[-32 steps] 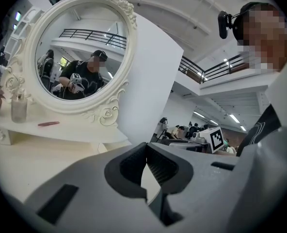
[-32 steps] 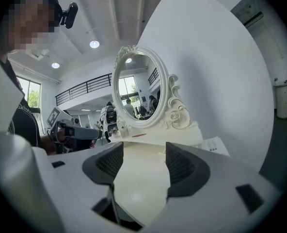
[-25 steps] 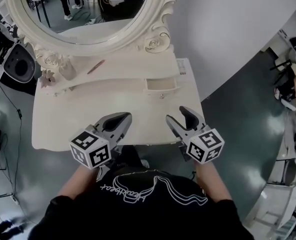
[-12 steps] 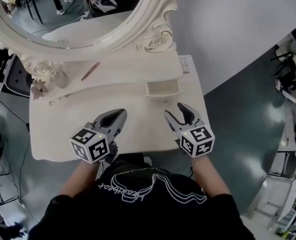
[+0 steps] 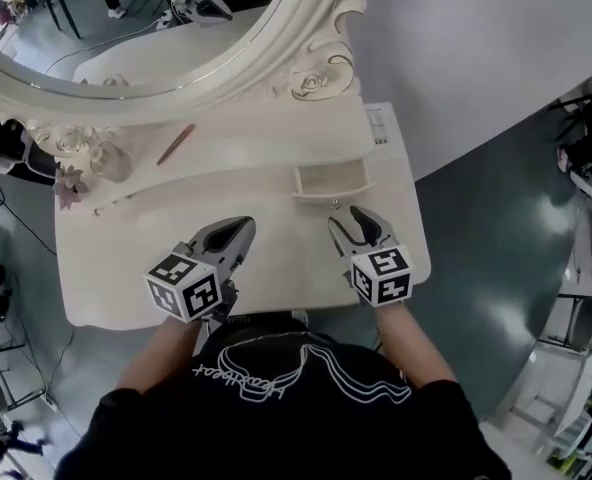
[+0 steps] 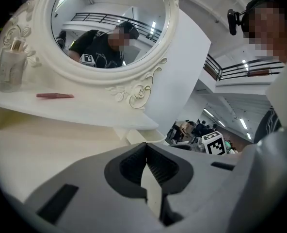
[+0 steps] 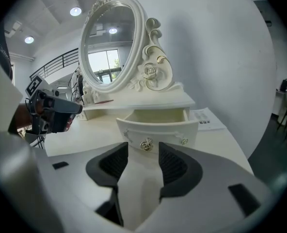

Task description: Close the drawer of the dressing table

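White dressing table (image 5: 126, 263) carrying a paper sheet (image 5: 380, 126)

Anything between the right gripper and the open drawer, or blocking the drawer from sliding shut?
Nothing visible. The right gripper faces the drawer front across the tabletop. Its jaws have just been closing and stand apart with nothing between them. What shows of the drawer's inside is empty.

Left gripper (image 5: 242, 232) closed, right gripper (image 5: 348, 222) closing, empty

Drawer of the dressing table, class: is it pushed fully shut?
No, the drawer stands pulled out, its open inside showing behind the front panel.
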Tool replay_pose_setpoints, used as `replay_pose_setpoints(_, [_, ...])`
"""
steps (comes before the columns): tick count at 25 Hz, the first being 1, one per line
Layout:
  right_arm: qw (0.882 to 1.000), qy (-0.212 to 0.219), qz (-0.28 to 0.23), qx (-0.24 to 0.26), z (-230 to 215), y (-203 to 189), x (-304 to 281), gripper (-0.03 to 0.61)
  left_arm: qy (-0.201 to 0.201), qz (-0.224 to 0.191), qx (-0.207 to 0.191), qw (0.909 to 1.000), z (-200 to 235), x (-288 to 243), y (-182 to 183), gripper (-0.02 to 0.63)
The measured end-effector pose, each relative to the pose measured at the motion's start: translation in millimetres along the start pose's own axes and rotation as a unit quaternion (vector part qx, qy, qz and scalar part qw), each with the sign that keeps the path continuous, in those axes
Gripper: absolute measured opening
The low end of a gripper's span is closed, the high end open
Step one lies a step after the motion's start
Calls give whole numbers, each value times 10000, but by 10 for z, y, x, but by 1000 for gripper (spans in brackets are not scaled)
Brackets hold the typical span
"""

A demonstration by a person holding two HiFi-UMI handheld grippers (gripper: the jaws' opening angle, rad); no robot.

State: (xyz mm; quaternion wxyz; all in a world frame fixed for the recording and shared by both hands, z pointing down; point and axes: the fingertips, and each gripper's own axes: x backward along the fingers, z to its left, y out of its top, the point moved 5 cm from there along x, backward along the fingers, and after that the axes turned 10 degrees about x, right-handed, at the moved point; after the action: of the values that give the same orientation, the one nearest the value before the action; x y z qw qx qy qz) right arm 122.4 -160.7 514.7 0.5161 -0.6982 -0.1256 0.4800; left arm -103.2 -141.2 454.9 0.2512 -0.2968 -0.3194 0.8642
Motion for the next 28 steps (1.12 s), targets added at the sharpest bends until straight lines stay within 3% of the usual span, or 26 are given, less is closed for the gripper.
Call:
replay_pose_setpoints(18, [9998, -155, 86, -132, -22, -72, -259, 109, 78, 405, 74, 9991, 185, -129, -79, 3])
replay_pose_setpoints(28, [9996, -216, 96, -154, -16, -75, -258, 106, 77, 474, 129, 9988, 202, -134, -95, 4])
